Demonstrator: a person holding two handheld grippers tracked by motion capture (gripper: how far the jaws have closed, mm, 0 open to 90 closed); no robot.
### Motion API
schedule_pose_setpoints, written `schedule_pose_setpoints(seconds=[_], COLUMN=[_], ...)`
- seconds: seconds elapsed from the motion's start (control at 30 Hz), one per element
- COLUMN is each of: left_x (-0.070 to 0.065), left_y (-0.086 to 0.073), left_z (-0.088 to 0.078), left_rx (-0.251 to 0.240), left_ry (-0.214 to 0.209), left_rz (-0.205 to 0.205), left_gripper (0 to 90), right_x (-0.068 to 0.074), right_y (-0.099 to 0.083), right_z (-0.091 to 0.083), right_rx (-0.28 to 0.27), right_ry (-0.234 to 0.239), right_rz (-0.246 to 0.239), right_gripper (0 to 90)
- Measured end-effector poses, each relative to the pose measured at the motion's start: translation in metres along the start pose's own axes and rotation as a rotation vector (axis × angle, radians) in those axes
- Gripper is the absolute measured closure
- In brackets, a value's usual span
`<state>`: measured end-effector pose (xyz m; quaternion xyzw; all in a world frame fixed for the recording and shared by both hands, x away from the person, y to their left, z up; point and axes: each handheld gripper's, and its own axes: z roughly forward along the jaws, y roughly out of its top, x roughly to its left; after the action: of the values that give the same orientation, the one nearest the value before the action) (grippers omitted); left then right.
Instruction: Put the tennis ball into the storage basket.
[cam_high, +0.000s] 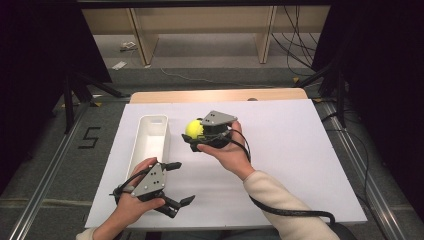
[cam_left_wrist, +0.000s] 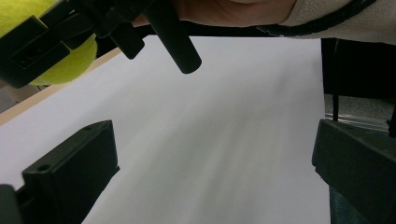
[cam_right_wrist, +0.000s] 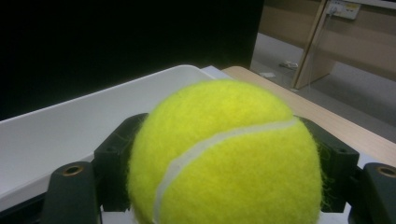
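Yellow felt with a white seam is filling the right gripper view, where the tennis ball (cam_right_wrist: 224, 154) is sitting clamped between the two black jaws, one pressing on each flank; in the high view the right gripper (cam_high: 196, 134) is gripping that ball (cam_high: 194, 128) above the white desk (cam_high: 290, 150), just beside the long white bin's (cam_high: 151, 137) right wall and near the bin's far end, apart from it; the right hand (cam_high: 227, 150) is wrapping the gripper body from the side away from the bin; the left gripper (cam_high: 181, 182) is lying close to the bin's near end, its jaws spread wide with nothing between them, bare white desk (cam_left_wrist: 224, 140) showing through the gap in the left gripper view; the left hand (cam_high: 135, 200) is holding it low over the desk's near edge.
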<state>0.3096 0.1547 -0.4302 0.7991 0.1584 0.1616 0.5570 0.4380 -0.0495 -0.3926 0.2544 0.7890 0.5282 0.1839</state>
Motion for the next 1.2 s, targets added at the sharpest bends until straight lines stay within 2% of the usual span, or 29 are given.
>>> schedule_pose_setpoints(seconds=[1.2], left_x=[0.0], left_y=[-0.001], left_z=[0.001], left_rx=[0.006], left_ry=[-0.005], left_rz=[-0.002], left_gripper=[0.0], right_x=[0.012], right_y=[-0.002], right_z=[0.009], right_rx=[0.02], right_ry=[0.044], right_rz=[0.002], right_gripper=[26.3])
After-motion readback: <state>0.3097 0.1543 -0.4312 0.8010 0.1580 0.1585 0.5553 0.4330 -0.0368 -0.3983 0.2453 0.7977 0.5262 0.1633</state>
